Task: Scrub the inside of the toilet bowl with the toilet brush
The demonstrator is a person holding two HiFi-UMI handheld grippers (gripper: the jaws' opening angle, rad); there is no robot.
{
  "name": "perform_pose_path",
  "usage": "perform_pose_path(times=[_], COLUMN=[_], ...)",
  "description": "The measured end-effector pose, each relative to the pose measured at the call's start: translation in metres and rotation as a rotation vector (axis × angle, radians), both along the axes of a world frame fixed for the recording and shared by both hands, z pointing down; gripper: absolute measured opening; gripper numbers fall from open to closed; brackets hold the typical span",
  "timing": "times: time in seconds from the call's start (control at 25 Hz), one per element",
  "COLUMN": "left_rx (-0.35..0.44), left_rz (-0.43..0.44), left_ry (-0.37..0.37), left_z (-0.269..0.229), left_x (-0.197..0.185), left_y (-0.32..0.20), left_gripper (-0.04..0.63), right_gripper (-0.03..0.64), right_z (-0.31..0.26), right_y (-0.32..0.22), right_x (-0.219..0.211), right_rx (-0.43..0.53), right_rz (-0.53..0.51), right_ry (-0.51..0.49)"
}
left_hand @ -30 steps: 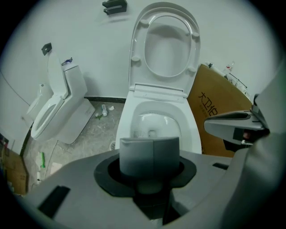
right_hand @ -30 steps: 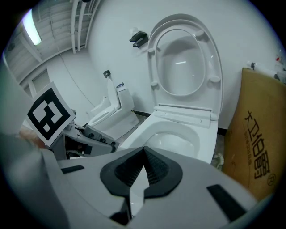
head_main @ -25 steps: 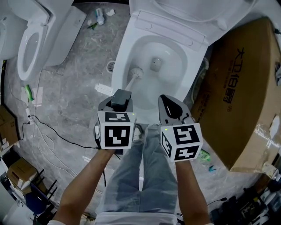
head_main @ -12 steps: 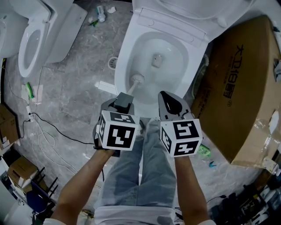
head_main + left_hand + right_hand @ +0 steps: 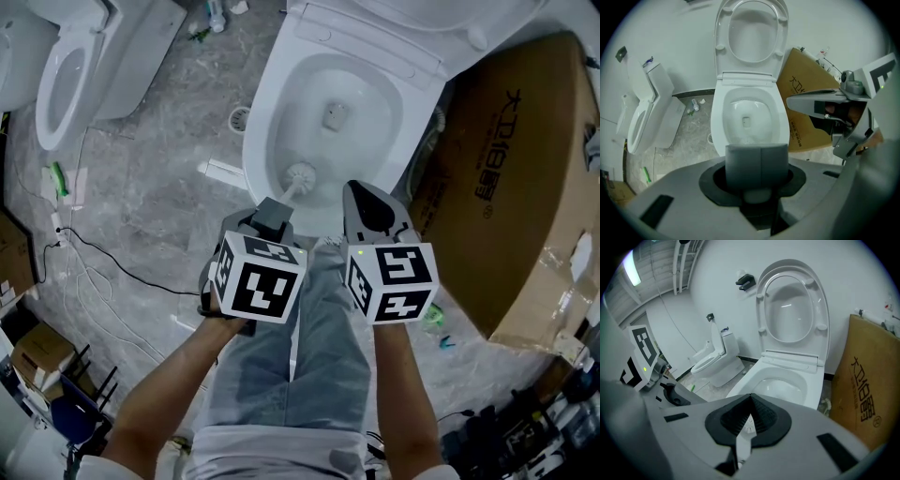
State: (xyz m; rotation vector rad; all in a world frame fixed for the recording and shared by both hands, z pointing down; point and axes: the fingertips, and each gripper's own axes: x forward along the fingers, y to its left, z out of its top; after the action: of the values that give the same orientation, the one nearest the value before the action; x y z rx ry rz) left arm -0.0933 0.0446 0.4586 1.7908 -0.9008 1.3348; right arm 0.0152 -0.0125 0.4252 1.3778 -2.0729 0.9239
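Floor point(image 5: 159, 141): grey marbled stone.

Standing on it:
- White toilet point(image 5: 267, 122), seat raised, directly ahead of the left tongs point(image 5: 272, 214) and right tongs point(image 5: 370, 211).
- Second white toilet point(image 5: 141, 47), well off to the left of the left tongs.
- Large cardboard box point(image 5: 525, 187), to the right of the right tongs, close beside the first toilet.

Lying on it:
- Round drain point(image 5: 239, 119) and white strip point(image 5: 223, 172), ahead and left of the left tongs.
- Black cable point(image 5: 112, 275), left of the left tongs.
- Small green object point(image 5: 433, 320), near the right tongs on their right.

The toilet bowl point(image 5: 261, 141) looks smooth, glossy white ceramic. Right of it, the cardboard box point(image 5: 525, 169) is matt brown; left of it, the floor point(image 5: 159, 187) is mottled grey stone.
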Motion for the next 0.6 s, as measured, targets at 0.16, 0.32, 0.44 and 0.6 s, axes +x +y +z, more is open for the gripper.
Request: perform_pose_path(times=[0.16,0.32,0.44,0.6], left_rx=[-0.021,-0.027,-0.041,-0.045], left_rz=[0.005,0.014,0.013,0.009], left_ry=[0.028,0.053,0.081,0.118], left_z=[0.0,-0.001,-0.001,-0.003], left_x=[0.011,0.021,0.03,0.042], left_y=[0.006,0.007,0.008,0.007], left_gripper=[0.156,0.156,0.156,0.156], right_gripper=[0.003,0.002,0.003,0.002], right_z=[-0.001,-0.001,-0.001,-0.001], right_y=[0.001,0.001,0.0,0.0], right_x=[0.004,0.006,0.008,0.008], right_rx=[-0.002,-0.005,-0.006,-0.007], right_rz=[0.006,0.011,0.014,0.018], right_ry=[0.006,0.013,0.015,0.017])
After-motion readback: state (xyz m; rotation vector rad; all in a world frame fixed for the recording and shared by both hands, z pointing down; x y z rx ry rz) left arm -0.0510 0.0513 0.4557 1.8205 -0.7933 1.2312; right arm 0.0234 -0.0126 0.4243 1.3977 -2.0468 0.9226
